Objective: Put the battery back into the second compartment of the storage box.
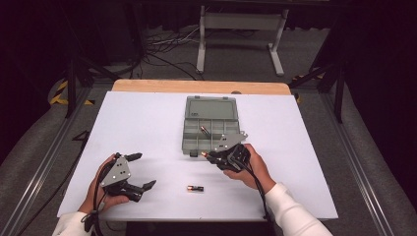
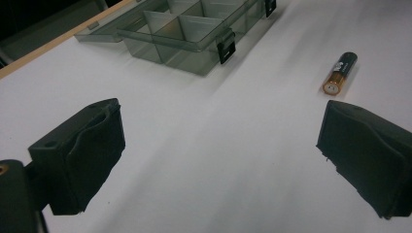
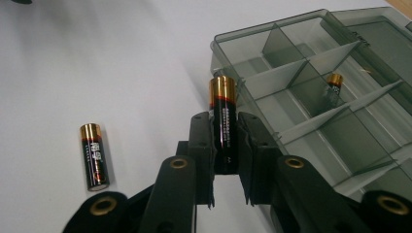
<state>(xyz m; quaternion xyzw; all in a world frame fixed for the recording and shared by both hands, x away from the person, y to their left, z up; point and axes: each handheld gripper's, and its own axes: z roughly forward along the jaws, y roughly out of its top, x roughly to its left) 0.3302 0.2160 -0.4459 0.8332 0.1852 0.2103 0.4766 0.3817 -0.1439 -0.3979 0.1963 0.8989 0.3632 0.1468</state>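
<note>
A black-and-gold battery (image 3: 224,127) is being gripped between the pads of the right gripper (image 3: 225,145), its gold end sticking out past the fingertips, and it is being held just beside the near front corner of the smoky plastic compartment box (image 3: 311,92), above the white table (image 1: 147,128). In the high view the right gripper (image 1: 212,156) is being carried at the box's (image 1: 194,142) front edge, with the lid lying open behind. A second battery (image 3: 334,88) is lying inside one middle compartment, tilted against a divider. A third battery (image 1: 194,188) is lying flat on the table between the two hands, well apart from the box. The left gripper (image 1: 143,171) is being held low over the table at the left, its jaws spread wide with nothing between them; the loose battery (image 2: 340,73) is seen just beyond its right jaw.
</note>
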